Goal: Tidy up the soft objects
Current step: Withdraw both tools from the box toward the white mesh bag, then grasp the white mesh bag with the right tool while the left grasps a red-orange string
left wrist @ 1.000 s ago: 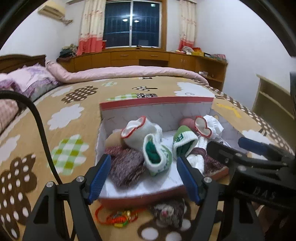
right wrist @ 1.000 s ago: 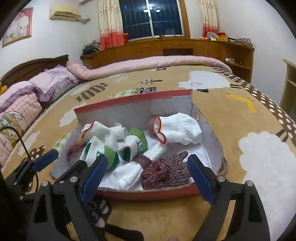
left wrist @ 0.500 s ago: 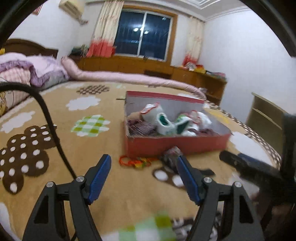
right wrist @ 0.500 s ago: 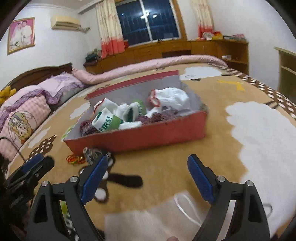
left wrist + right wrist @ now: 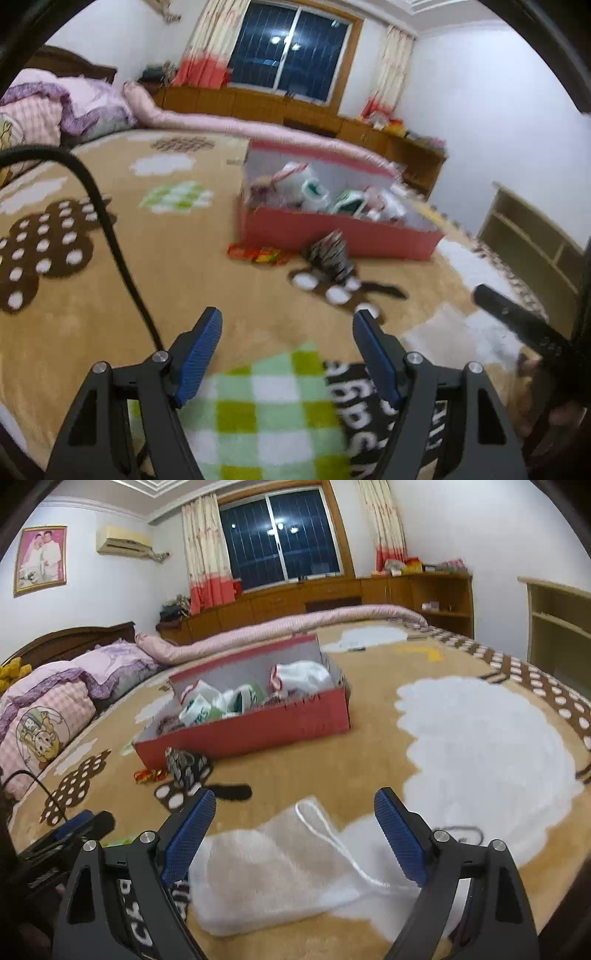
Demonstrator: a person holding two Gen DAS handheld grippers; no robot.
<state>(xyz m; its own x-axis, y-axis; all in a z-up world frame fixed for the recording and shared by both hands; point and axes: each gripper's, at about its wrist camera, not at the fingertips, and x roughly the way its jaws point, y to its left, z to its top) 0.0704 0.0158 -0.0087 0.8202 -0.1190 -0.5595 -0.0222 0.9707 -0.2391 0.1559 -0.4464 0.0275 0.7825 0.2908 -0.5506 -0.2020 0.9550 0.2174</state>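
A red shoebox [image 5: 332,230] [image 5: 258,727] full of rolled socks and gloves, white, green-banded and maroon, sits on the bed blanket. In front of it lie a dark patterned sock ball [image 5: 330,254] [image 5: 184,766] and a red-orange band [image 5: 258,254] [image 5: 149,774]. My left gripper [image 5: 288,332] hangs open and empty over the blanket, well short of the box. My right gripper [image 5: 295,818] is open too, above a white fluffy pouch with a cord loop [image 5: 269,864]. A tip of the right gripper shows in the left wrist view, and the left gripper in the right wrist view.
The tan blanket [image 5: 369,760] with cloud and dotted patches covers the bed. Pillows [image 5: 40,720] lie at the left, a rolled pink quilt [image 5: 295,624] along the far edge. A black cable [image 5: 110,229] crosses the left. Wooden cabinets [image 5: 406,590] and a shelf [image 5: 554,620] stand beyond.
Both grippers have pulled back from above the box toward the bed's near side. The box now looks smaller and farther. A white pouch has come into view under the right gripper.
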